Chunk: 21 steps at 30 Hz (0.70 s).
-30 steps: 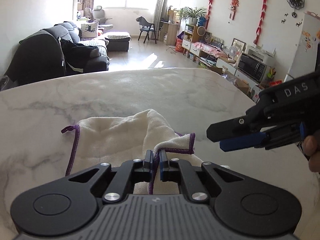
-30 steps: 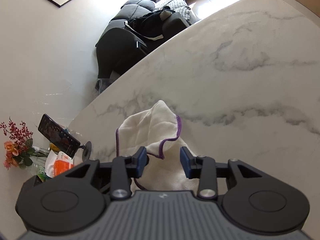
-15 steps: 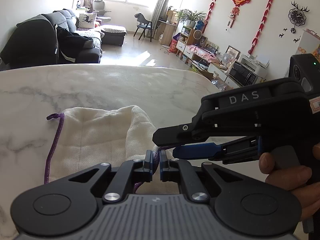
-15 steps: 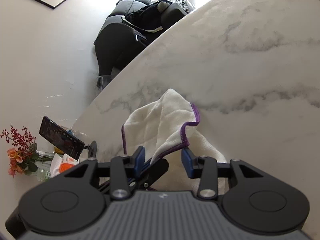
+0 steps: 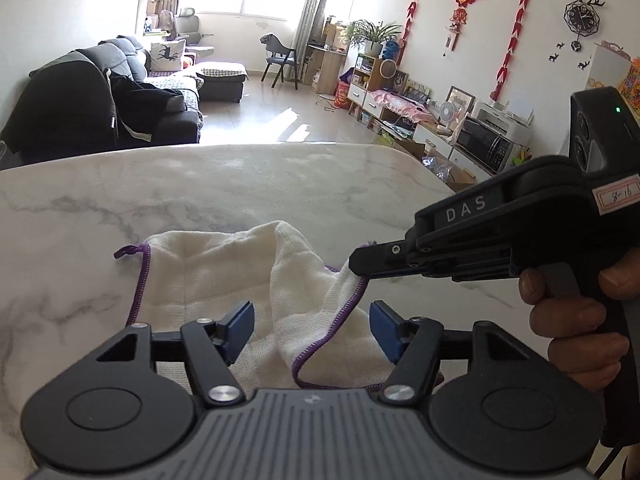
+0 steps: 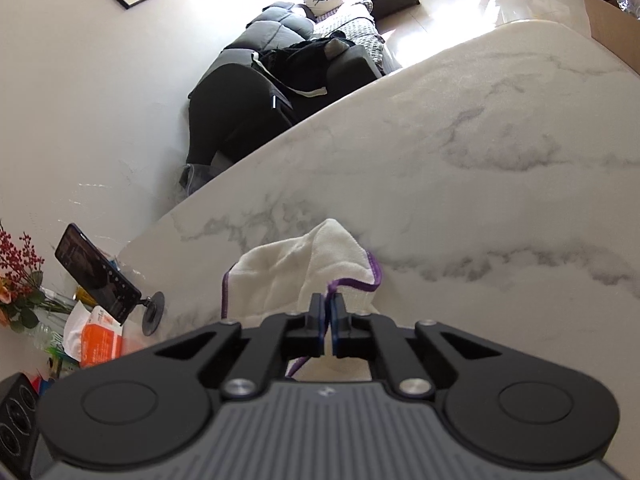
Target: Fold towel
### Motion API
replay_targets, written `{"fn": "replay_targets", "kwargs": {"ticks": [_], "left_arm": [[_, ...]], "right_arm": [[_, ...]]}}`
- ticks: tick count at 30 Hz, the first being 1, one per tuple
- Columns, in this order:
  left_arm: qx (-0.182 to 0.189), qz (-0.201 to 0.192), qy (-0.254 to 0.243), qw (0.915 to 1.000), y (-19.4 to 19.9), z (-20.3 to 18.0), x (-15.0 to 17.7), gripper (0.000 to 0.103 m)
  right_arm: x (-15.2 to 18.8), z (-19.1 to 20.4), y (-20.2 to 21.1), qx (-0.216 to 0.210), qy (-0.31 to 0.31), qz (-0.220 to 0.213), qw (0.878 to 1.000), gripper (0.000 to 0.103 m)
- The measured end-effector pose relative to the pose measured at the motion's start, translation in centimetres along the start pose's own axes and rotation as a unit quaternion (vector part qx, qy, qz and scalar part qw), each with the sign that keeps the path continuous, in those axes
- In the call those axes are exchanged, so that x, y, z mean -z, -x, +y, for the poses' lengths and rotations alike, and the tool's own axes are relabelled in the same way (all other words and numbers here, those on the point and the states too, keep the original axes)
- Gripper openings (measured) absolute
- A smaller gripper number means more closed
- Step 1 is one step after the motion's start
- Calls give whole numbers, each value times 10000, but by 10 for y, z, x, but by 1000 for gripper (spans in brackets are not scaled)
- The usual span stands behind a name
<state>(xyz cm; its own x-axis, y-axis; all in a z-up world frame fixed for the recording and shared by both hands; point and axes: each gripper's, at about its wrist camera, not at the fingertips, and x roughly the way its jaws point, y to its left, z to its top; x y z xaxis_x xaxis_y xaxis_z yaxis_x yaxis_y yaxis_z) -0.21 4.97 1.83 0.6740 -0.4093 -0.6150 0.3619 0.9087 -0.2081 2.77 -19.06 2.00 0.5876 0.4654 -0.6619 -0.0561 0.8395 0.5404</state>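
Note:
A cream towel (image 5: 224, 276) with purple stitched edging lies rumpled on the white marble table (image 5: 240, 184). My left gripper (image 5: 311, 330) has its jaws opening; the blue pads stand wide apart above the towel and touch none of it. My right gripper (image 5: 354, 270) comes in from the right, held by a hand, and is shut on a raised purple-edged corner of the towel. In the right wrist view the right gripper (image 6: 329, 318) pinches that corner, and the towel (image 6: 304, 264) bunches up just beyond the fingers.
A phone on a suction stand (image 6: 100, 276), an orange packet (image 6: 102, 340) and red flowers (image 6: 16, 272) sit past the table's left end. A dark sofa (image 5: 92, 108) stands beyond the far edge. Bare marble stretches behind and to the right of the towel.
The left gripper has let go of the towel's corner and its jaws have spread. The right gripper moved in and shut on that same corner.

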Motion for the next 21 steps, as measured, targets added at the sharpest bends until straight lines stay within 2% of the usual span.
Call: {"fn": "replay_targets", "kwargs": {"ticks": [1, 5, 11, 17, 21], "left_arm": [[-37, -36, 104, 9999, 2, 7, -3, 73], [-435, -146, 457, 9979, 7, 36, -17, 74], [-696, 259, 1194, 9901, -12, 83, -39, 74], [-470, 578, 1887, 9792, -38, 110, -47, 74], [-211, 733, 2409, 9676, -55, 131, -54, 74]], "right_arm": [[-1, 1, 1, 11, 58, -31, 10000, 4], [-3, 2, 3, -4, 186, -72, 9998, 4], [-5, 0, 2, -35, 185, -48, 9998, 4], [-7, 1, 0, -30, 233, -36, 9997, 5], [-8, 2, 0, -40, 267, -24, 9996, 6]]}}
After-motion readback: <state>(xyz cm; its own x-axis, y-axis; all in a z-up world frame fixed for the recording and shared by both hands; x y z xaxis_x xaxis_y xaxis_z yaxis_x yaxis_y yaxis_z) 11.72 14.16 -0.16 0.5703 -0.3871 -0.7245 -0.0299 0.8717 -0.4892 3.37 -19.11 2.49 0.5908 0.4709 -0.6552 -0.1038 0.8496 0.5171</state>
